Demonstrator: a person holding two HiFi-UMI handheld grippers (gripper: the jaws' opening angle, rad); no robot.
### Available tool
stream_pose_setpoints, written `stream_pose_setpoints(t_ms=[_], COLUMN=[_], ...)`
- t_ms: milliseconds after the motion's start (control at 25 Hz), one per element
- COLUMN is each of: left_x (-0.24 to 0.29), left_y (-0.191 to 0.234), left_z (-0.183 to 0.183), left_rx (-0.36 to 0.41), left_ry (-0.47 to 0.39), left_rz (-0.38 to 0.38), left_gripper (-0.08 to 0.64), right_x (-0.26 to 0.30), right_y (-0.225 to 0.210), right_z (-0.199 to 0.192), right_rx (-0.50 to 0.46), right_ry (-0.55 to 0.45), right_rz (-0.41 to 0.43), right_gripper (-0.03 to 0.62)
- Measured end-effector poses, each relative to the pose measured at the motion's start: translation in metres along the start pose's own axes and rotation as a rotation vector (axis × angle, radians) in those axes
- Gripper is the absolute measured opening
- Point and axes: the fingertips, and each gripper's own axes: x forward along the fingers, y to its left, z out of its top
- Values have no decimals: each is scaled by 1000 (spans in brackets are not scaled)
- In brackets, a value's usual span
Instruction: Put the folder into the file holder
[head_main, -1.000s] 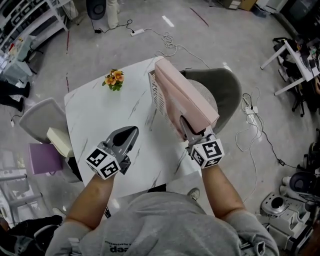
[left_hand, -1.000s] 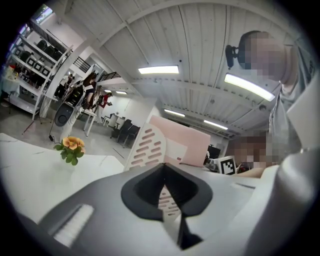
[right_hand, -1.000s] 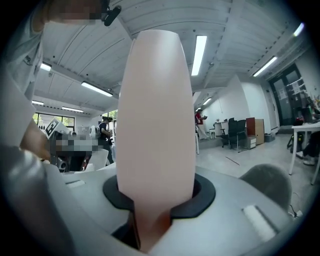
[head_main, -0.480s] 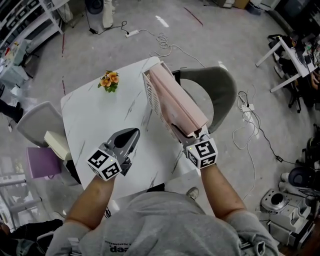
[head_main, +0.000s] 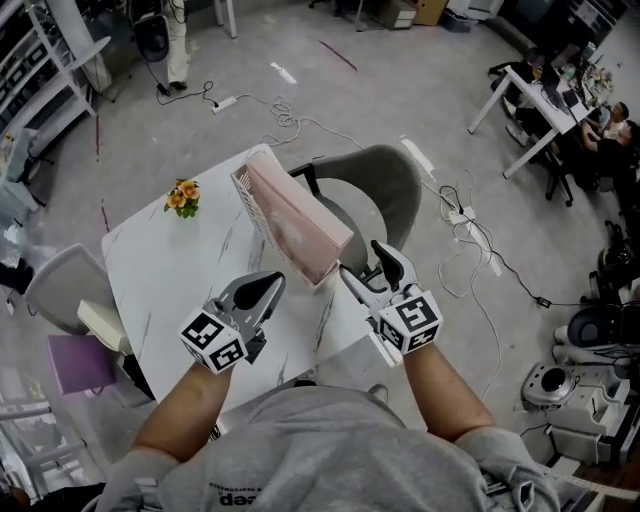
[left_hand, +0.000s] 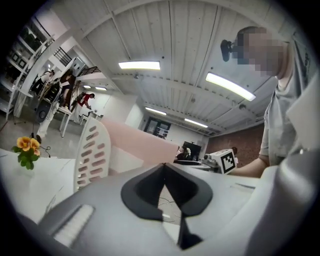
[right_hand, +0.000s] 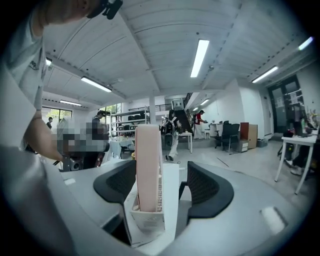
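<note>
Our left gripper (head_main: 262, 288) hovers over the white marbled worktop (head_main: 170, 270), fingers pressed together. The pale pink flat folder (head_main: 300, 225) stands inside the white slotted plastic file holder (head_main: 243, 185), so we judge the task done. Our right gripper (head_main: 366, 264) has just been opening, fingers spread, pinching nothing.

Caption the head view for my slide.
Pink folder stands in the white file holder on the table; right gripper, jaws just opened, clear of it.

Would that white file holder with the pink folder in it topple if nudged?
Probably tippy sideways: the file holder looks tall and narrow, and the folder sticks out above it. Its slotted wall looks light, so it may slide on the table.
</note>
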Motion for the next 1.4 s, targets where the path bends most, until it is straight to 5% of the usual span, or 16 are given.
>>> stream_pose_setpoints(t_ms=[640,1040,1200,1400], left_x=[141,201,209,211], left_y=[-203,-312,-322,-317], left_z=[22,14,14,15], left_rx=[96,124,141,140], left_ry=[-13,-21,-16,-15], left_rz=[-226,-307,-311,-290], left_gripper=[60,58,58,58], right_x=[-291,-432,-456,-462], right_y=[-137,-182,-192,-200], right_z=[73,58,51,45], right_rx=[92,125,142,162], right_ry=[-136,-96,-105,-104], right_rz=[-275,-373,-421,-435], right_gripper=[293,99,13,3])
